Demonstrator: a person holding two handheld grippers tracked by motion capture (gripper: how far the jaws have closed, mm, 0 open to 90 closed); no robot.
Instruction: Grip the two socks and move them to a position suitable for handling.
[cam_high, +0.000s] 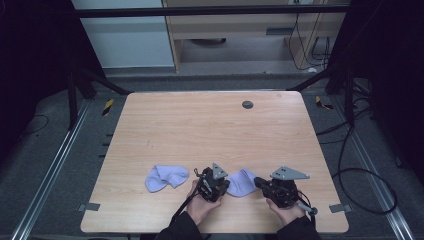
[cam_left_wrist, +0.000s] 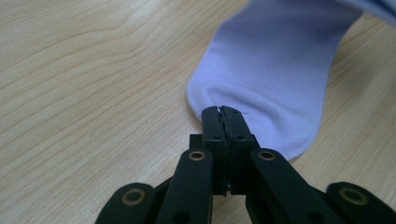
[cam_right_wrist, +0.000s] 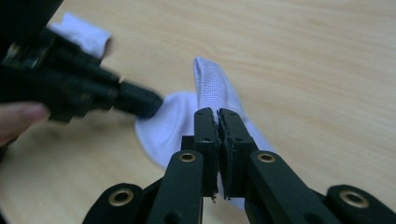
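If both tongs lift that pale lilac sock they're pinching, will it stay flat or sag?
The pale lilac knit sock will probably sag between the left tongs and right tongs: one edge already stands up in a fold. Thin cloth, so likely light and unlikely to slip.

— Which sock is in hand?
— The pale lavender sock (cam_high: 241, 182) near the counter's front edge, lying mostly flat, one end pinched at its rounded edge, the other end lifted into a raised fold.
— And its mate?
— The second lavender sock (cam_high: 166, 177) lies crumpled to its left, well apart.
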